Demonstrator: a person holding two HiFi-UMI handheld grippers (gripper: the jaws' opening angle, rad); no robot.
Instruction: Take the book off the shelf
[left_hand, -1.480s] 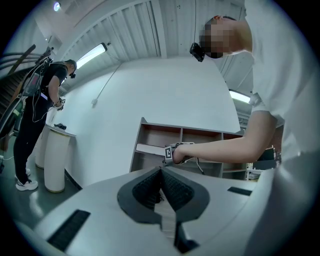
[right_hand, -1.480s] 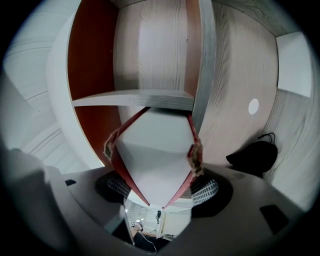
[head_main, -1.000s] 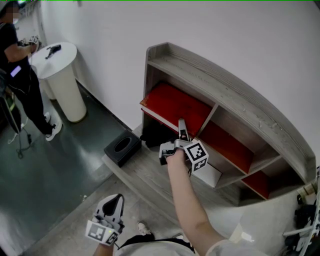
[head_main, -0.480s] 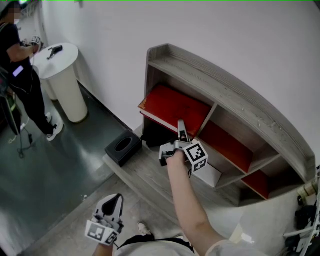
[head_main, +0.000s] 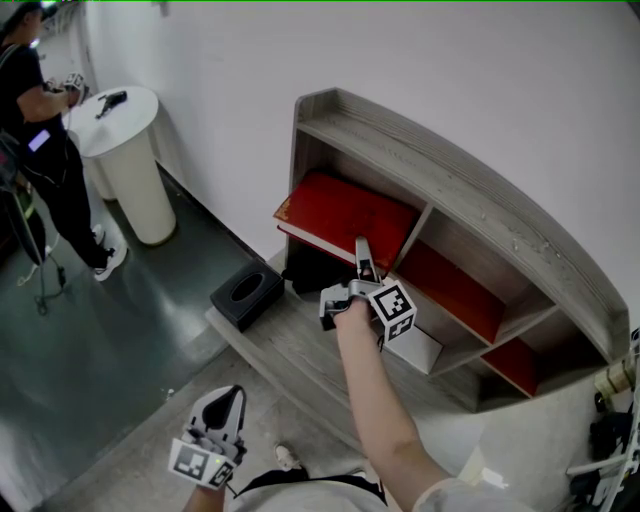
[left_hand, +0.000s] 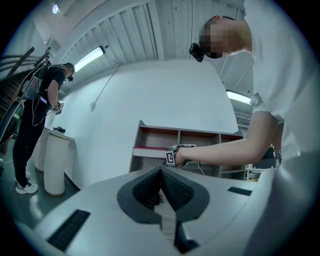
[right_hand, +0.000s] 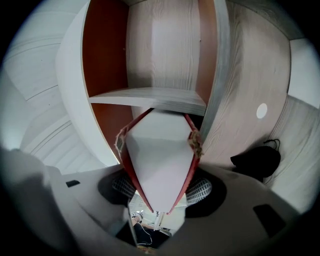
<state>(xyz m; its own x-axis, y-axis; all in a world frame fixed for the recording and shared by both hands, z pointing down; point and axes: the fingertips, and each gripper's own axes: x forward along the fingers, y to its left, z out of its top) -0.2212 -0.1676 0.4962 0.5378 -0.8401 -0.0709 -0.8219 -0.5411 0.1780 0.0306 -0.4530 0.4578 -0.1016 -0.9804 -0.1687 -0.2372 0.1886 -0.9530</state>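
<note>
- Book (head_main: 340, 212), red, lies flat in the left compartment of the shelf (head_main: 440, 165), with its near corner jutting past the shelf's side.
- Right tool (head_main: 362, 256) grips the book's edge, 1 pad on each cover.
- Left tool (head_main: 226, 405) hangs low, well apart from the shelf, its jaws together on nothing.
- Step in hand appears to be drawing the book out, and it looks partly done.
- Next move calls for a level pull until the book clears the compartment. The grip must be firm, as the book's weight will then fall on 1 tool.

White wall (head_main: 480, 70), dark glossy floor (head_main: 90, 340), round white pedestal table (head_main: 135, 190) at far left.
</note>
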